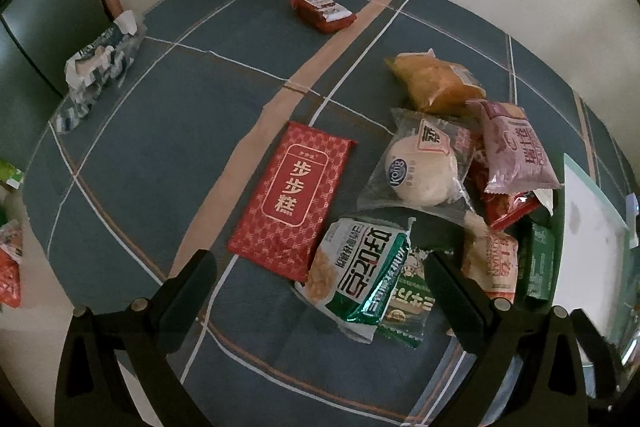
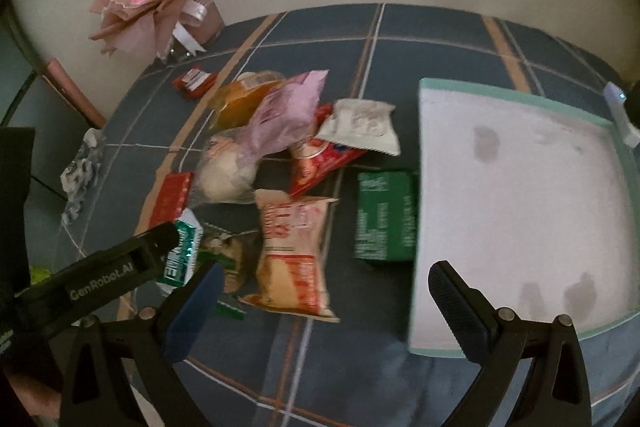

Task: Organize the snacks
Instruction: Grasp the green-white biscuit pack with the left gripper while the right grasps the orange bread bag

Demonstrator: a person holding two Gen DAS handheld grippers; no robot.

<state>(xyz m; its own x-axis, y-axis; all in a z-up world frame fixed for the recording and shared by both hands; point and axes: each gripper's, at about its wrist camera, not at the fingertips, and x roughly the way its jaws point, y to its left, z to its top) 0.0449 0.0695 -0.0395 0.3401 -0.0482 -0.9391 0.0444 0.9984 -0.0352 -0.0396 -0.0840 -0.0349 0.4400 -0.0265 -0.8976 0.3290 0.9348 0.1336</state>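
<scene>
Hanging over the snacks, the left gripper (image 1: 320, 291) is wide apart and holds nothing; a green and white packet (image 1: 360, 279) lies between its fingers. The right gripper (image 2: 326, 303) is wide too, above an orange packet (image 2: 292, 255), beside the white tray (image 2: 520, 211).

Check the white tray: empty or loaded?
Empty. The tray shows only its bare white floor with a few grey smudges; all snacks lie outside on the cloth.
</scene>
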